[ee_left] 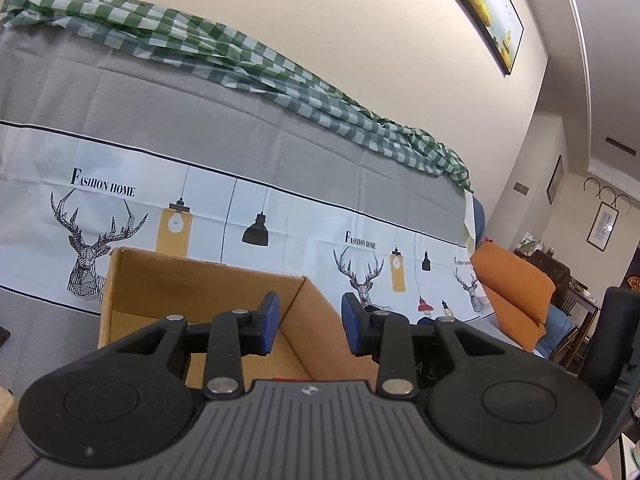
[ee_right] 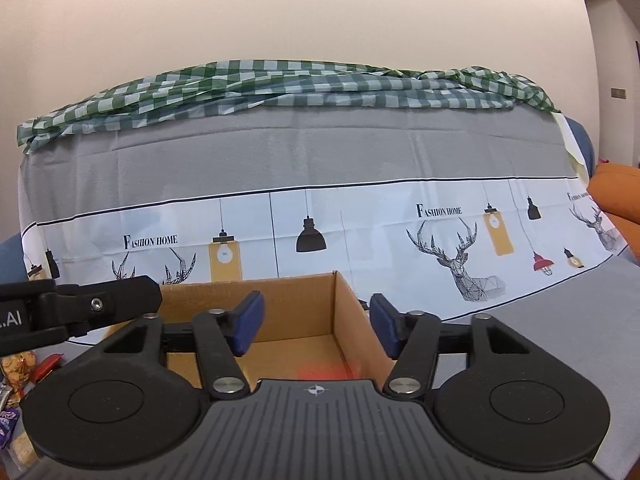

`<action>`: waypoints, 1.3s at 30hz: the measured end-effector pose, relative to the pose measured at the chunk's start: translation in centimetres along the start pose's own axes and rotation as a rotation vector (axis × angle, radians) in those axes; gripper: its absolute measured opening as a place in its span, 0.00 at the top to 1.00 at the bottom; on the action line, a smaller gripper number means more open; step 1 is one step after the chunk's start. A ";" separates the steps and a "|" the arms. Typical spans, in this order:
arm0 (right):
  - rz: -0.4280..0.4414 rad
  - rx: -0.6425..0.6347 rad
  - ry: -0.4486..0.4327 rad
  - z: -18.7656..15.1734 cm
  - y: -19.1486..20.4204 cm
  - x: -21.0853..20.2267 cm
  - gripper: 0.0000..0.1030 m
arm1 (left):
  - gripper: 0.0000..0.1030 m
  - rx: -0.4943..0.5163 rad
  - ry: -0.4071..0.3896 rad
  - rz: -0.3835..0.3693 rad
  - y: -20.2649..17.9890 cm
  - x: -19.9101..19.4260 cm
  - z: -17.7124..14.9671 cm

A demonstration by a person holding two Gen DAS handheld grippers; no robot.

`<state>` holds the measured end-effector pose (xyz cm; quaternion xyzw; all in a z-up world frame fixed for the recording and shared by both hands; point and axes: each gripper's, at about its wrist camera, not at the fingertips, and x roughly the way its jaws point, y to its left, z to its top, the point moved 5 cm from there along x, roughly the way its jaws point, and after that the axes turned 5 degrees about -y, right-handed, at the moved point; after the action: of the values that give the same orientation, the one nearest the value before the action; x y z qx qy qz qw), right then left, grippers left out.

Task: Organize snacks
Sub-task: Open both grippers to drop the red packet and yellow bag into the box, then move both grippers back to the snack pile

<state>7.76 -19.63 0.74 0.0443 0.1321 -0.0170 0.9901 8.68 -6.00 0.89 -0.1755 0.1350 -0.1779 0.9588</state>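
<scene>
An open cardboard box (ee_left: 192, 280) stands on the grey cloth in front of the covered sofa back. In the left wrist view my left gripper (ee_left: 310, 324) hovers over the box's right wall, open, with nothing between its blue pads (ee_left: 268, 320). My right gripper (ee_right: 316, 328) is over the same box (ee_right: 296, 308) near its right corner, also open and holding nothing. Something red (ee_right: 324, 372) shows low in the box, mostly hidden by the tool body. Several snack packets (ee_right: 20, 364) lie at the far left edge of the right wrist view.
A grey cloth with a deer print (ee_right: 456, 256) covers the sofa, with a green checked cloth (ee_right: 280, 84) along its top. An orange cushion (ee_left: 516, 292) and a black chair (ee_left: 616, 340) are on the right. The left tool's black side (ee_right: 80, 312) reaches in at the left.
</scene>
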 end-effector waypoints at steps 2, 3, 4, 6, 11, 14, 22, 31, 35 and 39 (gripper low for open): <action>0.000 -0.004 0.000 0.0 0.1 0.0 0.37 | 0.64 0.002 0.003 0.003 0.0 0.0 0.0; 0.000 -0.005 0.001 0.0 0.2 0.1 0.36 | 0.64 0.003 0.004 0.005 0.1 0.1 0.0; 0.001 -0.005 0.003 -0.1 0.3 0.1 0.35 | 0.64 0.005 0.004 0.007 0.1 0.1 0.0; 0.000 -0.004 0.004 0.0 0.3 0.1 0.35 | 0.64 0.006 0.004 0.010 0.2 0.0 0.1; 0.009 0.003 0.013 0.1 0.9 0.4 0.34 | 0.64 0.000 0.001 0.034 1.2 -0.3 0.4; 0.022 0.001 0.015 0.1 1.9 0.4 0.34 | 0.64 -0.012 -0.006 0.058 2.4 -0.8 0.8; 0.076 -0.011 0.025 -0.2 5.9 0.1 0.35 | 0.64 -0.032 -0.029 0.158 6.9 -3.0 2.4; 0.192 0.017 0.051 -0.7 12.1 -0.5 0.62 | 0.64 -0.058 -0.004 0.308 13.5 -6.1 4.0; 0.254 0.024 0.056 -1.0 15.6 -1.2 0.64 | 0.64 -0.081 0.096 0.423 17.1 -6.9 3.7; 0.304 0.016 0.057 -1.5 18.8 -2.0 0.64 | 0.64 -0.131 0.191 0.515 20.7 -8.1 2.5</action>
<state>6.33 -0.71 1.41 0.0723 0.1515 0.1330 0.9768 8.31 15.99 -3.30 -0.1794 0.2764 0.0649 0.9419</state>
